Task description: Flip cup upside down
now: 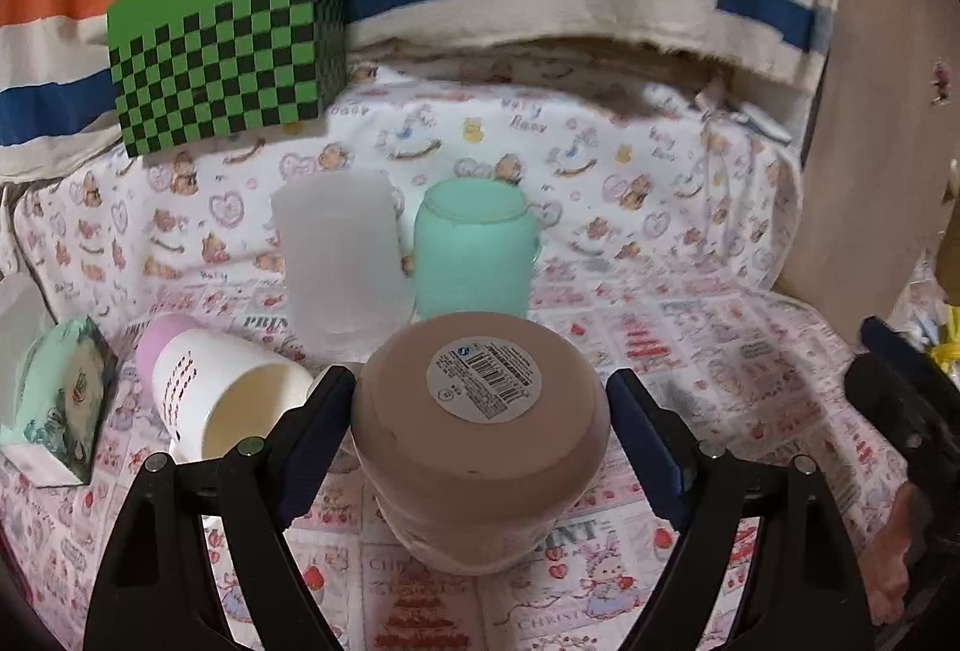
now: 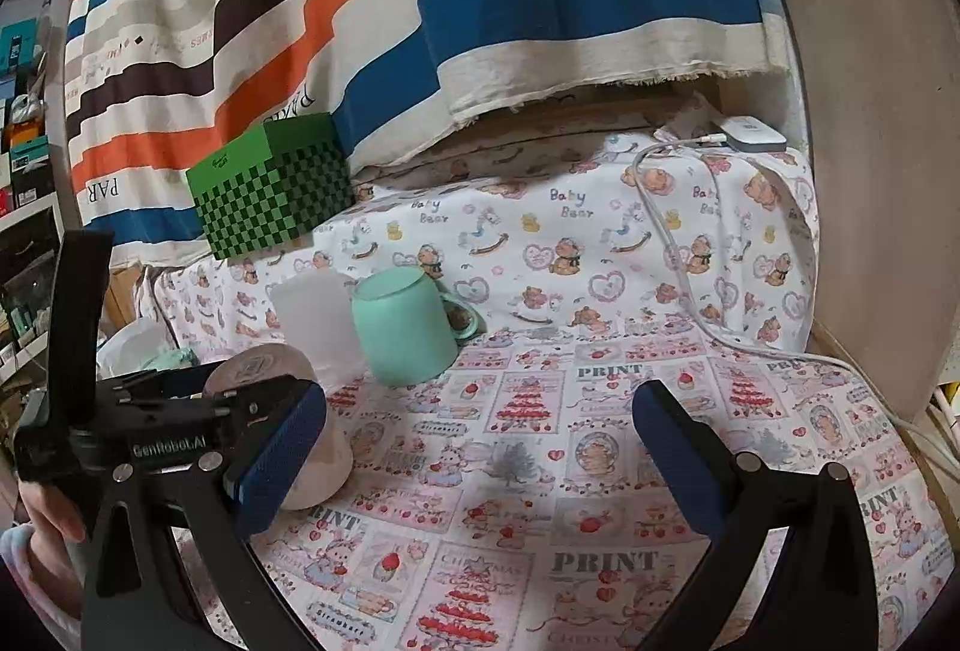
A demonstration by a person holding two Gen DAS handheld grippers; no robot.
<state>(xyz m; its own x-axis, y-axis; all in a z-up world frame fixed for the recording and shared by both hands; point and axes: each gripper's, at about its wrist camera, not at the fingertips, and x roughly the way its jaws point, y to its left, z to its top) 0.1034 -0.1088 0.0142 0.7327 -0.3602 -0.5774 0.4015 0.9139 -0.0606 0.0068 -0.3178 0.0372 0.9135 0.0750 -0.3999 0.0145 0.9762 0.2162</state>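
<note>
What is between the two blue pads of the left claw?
The brown cup, standing upside down with its barcode sticker facing up. The left wrist view shows it sitting in the open left claw, with a little gap at each pad.

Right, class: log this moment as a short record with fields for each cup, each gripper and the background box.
brown cup: upside down on the cloth, barcode label up, between the open left gripper fingers, not gripped
mint cup: upside down, behind
clear cup: left of mint cup
white cup: on its side, mouth toward camera
right gripper: open, empty
green box: at the back
</note>
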